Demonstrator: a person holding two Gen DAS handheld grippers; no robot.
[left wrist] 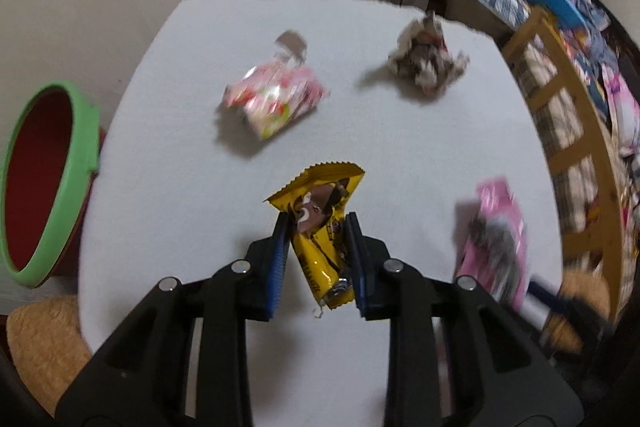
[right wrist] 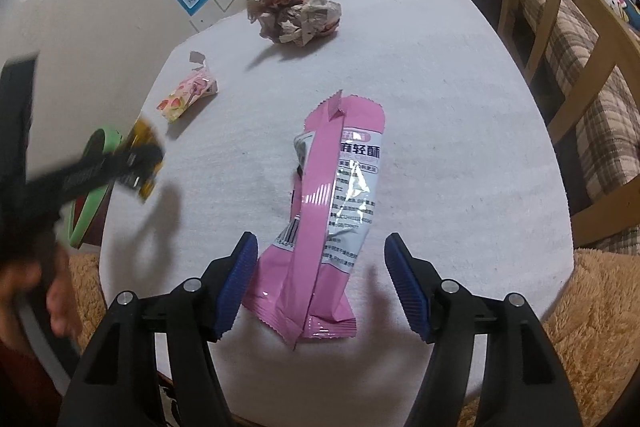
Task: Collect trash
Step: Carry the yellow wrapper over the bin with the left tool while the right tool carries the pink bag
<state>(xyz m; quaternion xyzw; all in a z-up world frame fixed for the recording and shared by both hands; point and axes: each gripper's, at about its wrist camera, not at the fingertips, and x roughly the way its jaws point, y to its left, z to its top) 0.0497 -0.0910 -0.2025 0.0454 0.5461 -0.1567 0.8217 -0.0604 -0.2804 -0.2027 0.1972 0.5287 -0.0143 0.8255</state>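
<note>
- Yellow wrapper (left wrist: 320, 227) is sitting clamped in my left tongs (left wrist: 318, 247).
- Pink wrapper (right wrist: 332, 211) is lying on the surface (right wrist: 460, 147) between my right tongs (right wrist: 322, 287), which are standing apart.

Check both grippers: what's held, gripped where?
Left gripper pinches the yellow snack wrapper across its middle. Right gripper is open astride the pink wrapper, holding nothing.

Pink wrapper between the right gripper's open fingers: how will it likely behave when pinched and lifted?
The pink wrapper looks flat and creased, so it is probably empty, very light and floppy, likely to droop from the right gripper. Its glossy film shows glare, so it may slip. The ribbed blue pads should help hold it.
</note>
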